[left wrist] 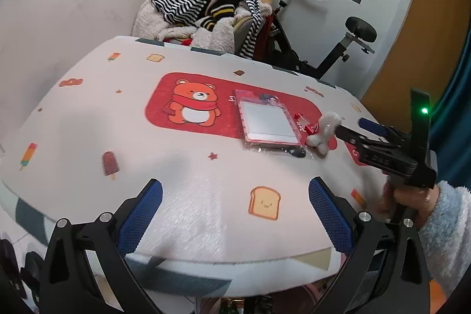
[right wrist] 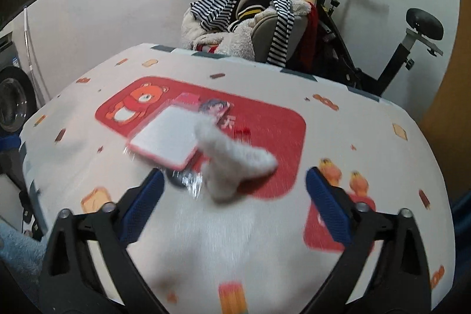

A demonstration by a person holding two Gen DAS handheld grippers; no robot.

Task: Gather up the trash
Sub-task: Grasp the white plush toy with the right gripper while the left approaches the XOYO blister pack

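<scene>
Right now your right gripper (right wrist: 234,202) gapes wide behind the crumpled white tissue (right wrist: 235,164) on the table (right wrist: 368,137); your left gripper (left wrist: 235,214) is open, empty too.

The near and left parts of the bench (left wrist: 88,119), covered by a white cloth printed with toast and ice lollies, lie bare and passable. On the red bear panel, right of centre, a pink-framed white card in clear plastic (left wrist: 266,121), a small red wrapper (left wrist: 306,124) and a crumpled white tissue wad (left wrist: 323,134) form a cluster. Behind the far edge, a chair heaped with striped and fleecy clothes (left wrist: 206,11) and a black exercise bike (left wrist: 332,49) block passage.
</scene>
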